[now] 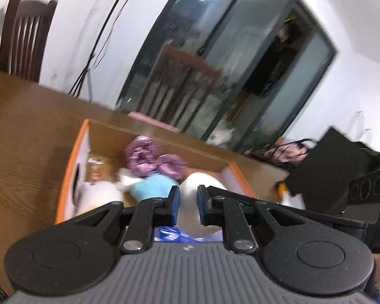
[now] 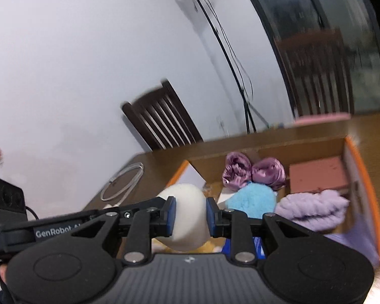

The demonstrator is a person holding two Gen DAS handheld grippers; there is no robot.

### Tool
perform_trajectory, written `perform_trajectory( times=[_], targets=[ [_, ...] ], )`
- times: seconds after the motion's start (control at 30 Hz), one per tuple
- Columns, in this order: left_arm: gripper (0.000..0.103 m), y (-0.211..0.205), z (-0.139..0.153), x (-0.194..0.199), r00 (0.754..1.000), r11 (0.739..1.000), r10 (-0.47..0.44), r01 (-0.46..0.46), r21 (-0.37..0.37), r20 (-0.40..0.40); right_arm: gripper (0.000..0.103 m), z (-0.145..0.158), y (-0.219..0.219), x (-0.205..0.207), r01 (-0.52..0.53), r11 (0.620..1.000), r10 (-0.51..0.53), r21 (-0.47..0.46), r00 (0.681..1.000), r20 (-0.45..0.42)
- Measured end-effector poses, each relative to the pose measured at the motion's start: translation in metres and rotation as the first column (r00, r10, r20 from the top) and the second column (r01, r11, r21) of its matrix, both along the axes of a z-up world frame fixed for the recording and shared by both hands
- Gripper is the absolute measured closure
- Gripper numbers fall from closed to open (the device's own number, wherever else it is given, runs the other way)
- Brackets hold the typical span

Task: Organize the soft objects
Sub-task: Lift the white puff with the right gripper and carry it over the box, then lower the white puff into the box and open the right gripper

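A white plush toy (image 1: 202, 183) sits squeezed between the blue pads of my left gripper (image 1: 188, 198), which is shut on it. In the right wrist view my right gripper (image 2: 188, 214) is shut on a white plush part (image 2: 186, 195) too, with yellow plush under it. Both grippers hang over an open cardboard box (image 2: 364, 177) with an orange rim. Inside lie two purple satin scrunchies (image 2: 253, 172), a light blue fluffy toy (image 2: 253, 200), a lilac woolly bundle (image 2: 314, 210) and a pink block (image 2: 319, 174). The frames are blurred.
The box stands on a brown wooden table (image 1: 25, 139). A coiled white cable (image 2: 121, 185) lies on the table's left part. Dark wooden chairs (image 1: 22, 38) stand behind it, by a white wall and a glass door (image 1: 240, 63). A black bag (image 1: 326, 162) is at the right.
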State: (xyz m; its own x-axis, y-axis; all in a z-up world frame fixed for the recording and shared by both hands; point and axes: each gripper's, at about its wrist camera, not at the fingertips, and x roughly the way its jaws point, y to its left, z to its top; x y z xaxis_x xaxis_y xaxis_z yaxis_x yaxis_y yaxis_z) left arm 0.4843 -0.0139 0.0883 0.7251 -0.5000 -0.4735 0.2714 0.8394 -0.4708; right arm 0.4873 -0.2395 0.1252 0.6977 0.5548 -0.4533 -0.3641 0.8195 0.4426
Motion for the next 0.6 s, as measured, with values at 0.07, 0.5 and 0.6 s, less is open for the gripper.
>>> perform_trajectory(
  times=[0.07,0.5,0.6],
  targets=[
    [0.088,0.006,-0.017,0.029,0.998,1.0,0.025,-0.024,0.02,-0.058,0.078,-0.014,0.01,0.032,-0.005,1.0,0.004,-0.022,0.998,-0.056],
    [0.099,-0.007,-0.058,0.047,0.991,0.956,0.123,-0.104,0.274,-0.055,0.08,-0.083,0.045,0.101,-0.076,0.991,0.042,-0.107,0.957,-0.287],
    [0.099,-0.008,-0.057,0.046,0.99,0.956,0.128,-0.11,0.271,-0.052,0.079,-0.081,0.052,0.099,-0.078,0.985,0.035,-0.151,0.963,-0.268]
  ],
)
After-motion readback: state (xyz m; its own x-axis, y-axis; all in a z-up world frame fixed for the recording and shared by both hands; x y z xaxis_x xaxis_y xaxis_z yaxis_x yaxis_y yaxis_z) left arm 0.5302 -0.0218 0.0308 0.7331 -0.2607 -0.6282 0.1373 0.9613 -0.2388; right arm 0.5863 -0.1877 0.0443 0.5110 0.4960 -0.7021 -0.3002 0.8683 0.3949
